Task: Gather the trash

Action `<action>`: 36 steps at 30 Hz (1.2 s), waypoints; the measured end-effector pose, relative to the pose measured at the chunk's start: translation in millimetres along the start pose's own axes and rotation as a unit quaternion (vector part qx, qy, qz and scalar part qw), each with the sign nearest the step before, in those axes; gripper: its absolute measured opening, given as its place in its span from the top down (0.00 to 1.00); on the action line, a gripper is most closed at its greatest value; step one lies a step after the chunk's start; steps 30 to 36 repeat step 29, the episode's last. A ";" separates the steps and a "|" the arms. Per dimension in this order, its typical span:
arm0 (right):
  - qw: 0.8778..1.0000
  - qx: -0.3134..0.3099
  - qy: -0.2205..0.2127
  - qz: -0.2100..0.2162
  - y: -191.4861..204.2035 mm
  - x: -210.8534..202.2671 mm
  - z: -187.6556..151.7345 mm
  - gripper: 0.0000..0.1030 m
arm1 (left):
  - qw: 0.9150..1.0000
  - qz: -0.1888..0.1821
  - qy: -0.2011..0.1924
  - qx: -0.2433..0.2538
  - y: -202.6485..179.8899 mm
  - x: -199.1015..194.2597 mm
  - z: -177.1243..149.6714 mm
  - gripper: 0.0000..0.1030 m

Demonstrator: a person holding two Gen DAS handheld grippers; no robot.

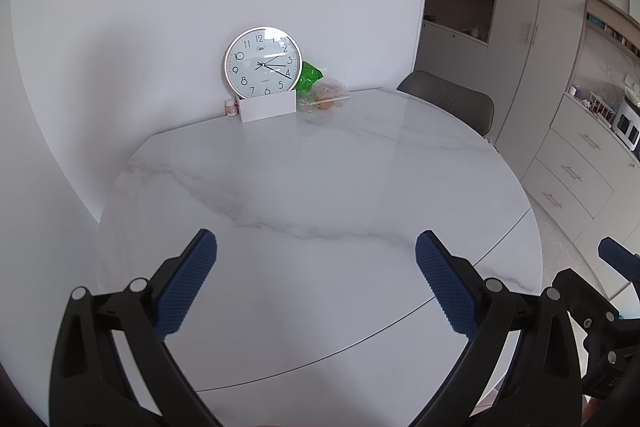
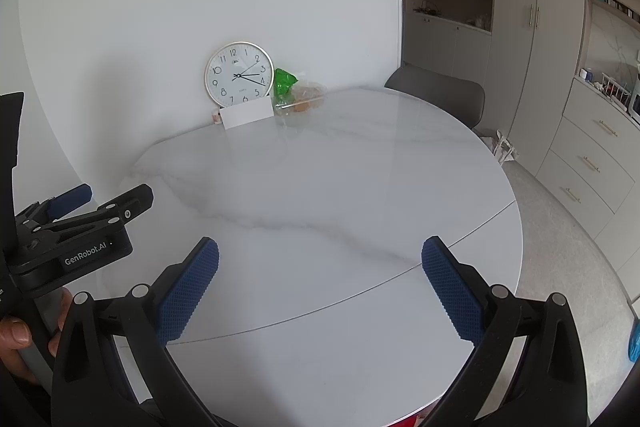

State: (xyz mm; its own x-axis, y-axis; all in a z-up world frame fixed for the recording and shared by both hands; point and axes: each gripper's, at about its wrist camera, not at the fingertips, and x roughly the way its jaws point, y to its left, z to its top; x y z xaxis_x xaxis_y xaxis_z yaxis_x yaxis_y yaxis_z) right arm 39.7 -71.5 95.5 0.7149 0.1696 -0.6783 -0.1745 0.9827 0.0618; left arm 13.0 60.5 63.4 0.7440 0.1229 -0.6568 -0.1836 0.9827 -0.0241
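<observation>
The left gripper [image 1: 316,247] has its two blue bumpy fingers [image 1: 188,283] spread wide apart, with nothing between them. It hangs above the near part of the round white marble table [image 1: 320,187] and points at the far wall. The right gripper [image 2: 320,251] is spread wide too and holds nothing. It hangs just beside the left one, over the same near edge. A hand [image 2: 16,335] wraps around the left gripper's handle.

Far away, at the back of the table, a round white wall clock [image 1: 262,63] leans on the wall. A small white card [image 1: 267,108] stands in front of it. Just beside the clock lie a crumpled green plastic bag [image 1: 309,77] and a clear plastic bag with scraps inside [image 1: 326,98]. A grey chair [image 1: 448,99] sits behind the table.
</observation>
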 end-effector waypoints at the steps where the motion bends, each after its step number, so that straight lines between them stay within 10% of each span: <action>1: 1.000 0.000 0.000 0.000 0.1 0.0 -0.3 0.02 | 1.000 0.000 0.000 0.000 0.2 0.3 0.0 0.07; 36: 1.000 0.002 0.006 -0.002 -0.2 0.7 -6.4 0.02 | 1.000 -0.003 -0.001 0.009 0.1 1.2 -6.2 0.07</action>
